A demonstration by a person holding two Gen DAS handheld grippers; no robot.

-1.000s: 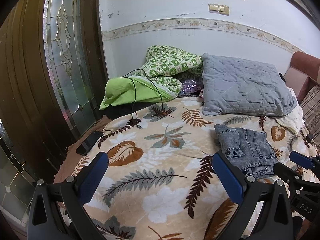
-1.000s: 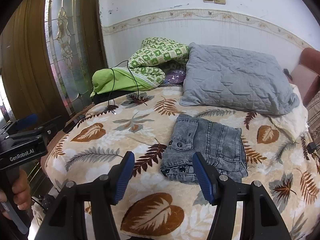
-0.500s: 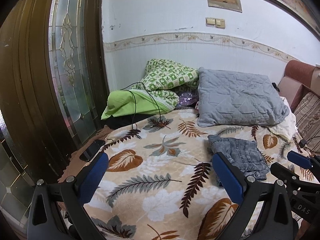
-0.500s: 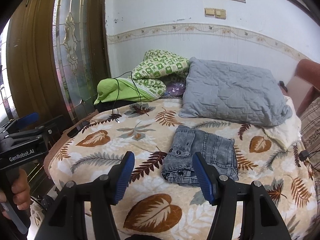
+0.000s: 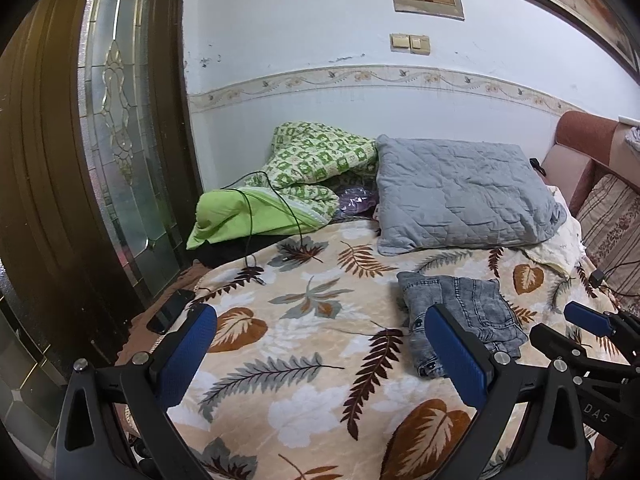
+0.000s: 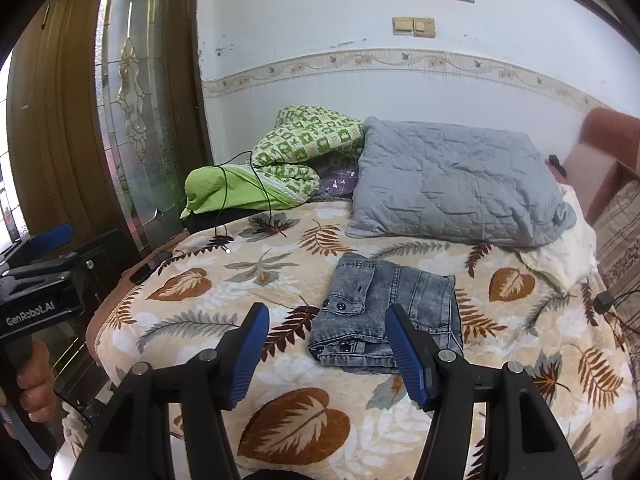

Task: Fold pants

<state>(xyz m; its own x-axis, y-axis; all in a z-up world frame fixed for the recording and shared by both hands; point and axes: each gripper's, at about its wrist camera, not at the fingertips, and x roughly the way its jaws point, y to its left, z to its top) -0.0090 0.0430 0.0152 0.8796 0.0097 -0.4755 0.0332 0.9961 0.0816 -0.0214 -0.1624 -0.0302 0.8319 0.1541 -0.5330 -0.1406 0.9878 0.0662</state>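
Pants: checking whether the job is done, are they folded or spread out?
Folded. The pants lie as a compact layered rectangle on the blanket, stacked edges at the near end; both grippers are open and off them.

Leaf-print blanket, grey pillow by the wall, green quilt, black phone at bed edge

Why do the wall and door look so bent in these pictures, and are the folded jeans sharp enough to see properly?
Left wrist view: fisheye lens bows the brown wooden door and dark corners frame the picture; soft, even light. Right wrist view: same bending in the floral wall border; the folded grey denim pants are sharp, buttons visible, on the leaf-print blanket, no glare.
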